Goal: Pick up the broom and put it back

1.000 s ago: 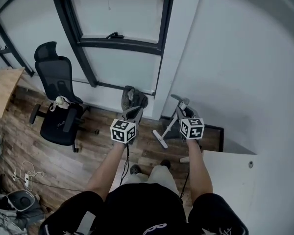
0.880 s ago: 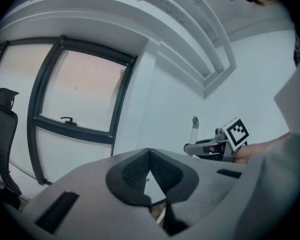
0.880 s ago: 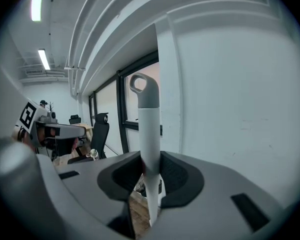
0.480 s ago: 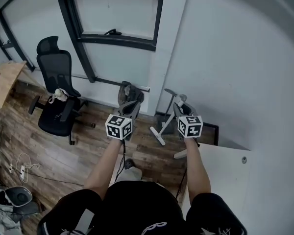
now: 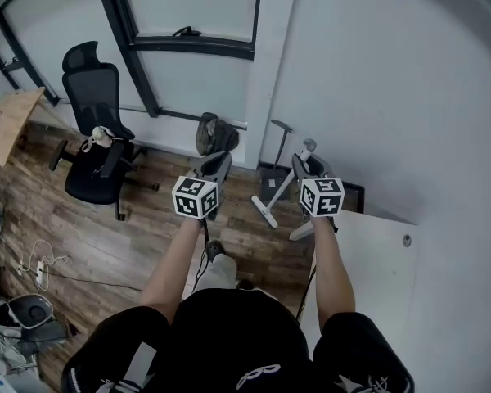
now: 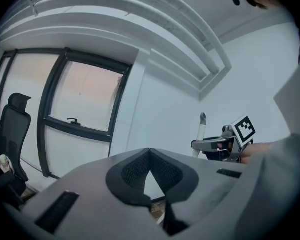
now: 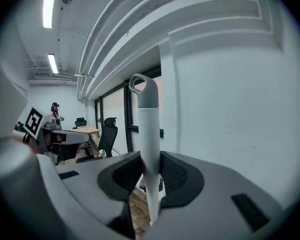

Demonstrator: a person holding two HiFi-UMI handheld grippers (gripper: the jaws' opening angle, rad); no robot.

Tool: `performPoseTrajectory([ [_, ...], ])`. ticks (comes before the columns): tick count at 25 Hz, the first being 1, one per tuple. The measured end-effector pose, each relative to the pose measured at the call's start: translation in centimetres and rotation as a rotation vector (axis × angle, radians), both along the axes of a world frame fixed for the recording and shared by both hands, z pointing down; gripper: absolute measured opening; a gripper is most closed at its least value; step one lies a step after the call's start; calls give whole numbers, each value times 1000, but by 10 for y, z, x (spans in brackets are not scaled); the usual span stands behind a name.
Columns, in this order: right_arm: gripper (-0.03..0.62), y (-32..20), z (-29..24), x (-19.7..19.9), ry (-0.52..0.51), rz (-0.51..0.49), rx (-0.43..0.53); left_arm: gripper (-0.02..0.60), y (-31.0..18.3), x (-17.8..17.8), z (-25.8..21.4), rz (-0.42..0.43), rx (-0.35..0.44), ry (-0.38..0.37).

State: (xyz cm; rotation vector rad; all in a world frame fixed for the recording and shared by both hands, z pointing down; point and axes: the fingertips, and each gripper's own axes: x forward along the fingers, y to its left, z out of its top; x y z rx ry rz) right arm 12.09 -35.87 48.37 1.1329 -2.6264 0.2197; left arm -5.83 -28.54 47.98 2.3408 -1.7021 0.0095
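White-grey plastic broom pole (image 7: 149,129) stands upright, pinched in the right tool (image 7: 150,170), with the white wall (image 7: 230,109) ahead. Left tool (image 6: 149,156) sits beside it, pressed together and empty.

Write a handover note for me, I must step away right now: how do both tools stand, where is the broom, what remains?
Left tool: shut, empty, held beside the right one.
Right tool: shut on the broom, gripping its white handle below the grey loop end.
Broom head: low, by the wood floor near the white wall.
Done: broom gripped.
Left: carry it to its place and release; that place is not evident.
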Motion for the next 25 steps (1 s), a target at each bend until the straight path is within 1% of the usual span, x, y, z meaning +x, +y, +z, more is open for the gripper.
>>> performPoseTrajectory([
  [5, 115, 25, 5, 20, -11, 11, -8, 18, 22, 20, 5, 23, -1, 2],
  [10, 115, 52, 6, 32, -8, 15, -12, 18, 42, 30, 4, 39, 2, 2],
  [15, 115, 71, 11, 49, -2, 13, -18, 18, 53, 44, 4, 53, 4, 6],
  [25, 115, 96, 16, 74, 7, 47, -21, 19, 70, 66, 8, 94, -1, 6],
])
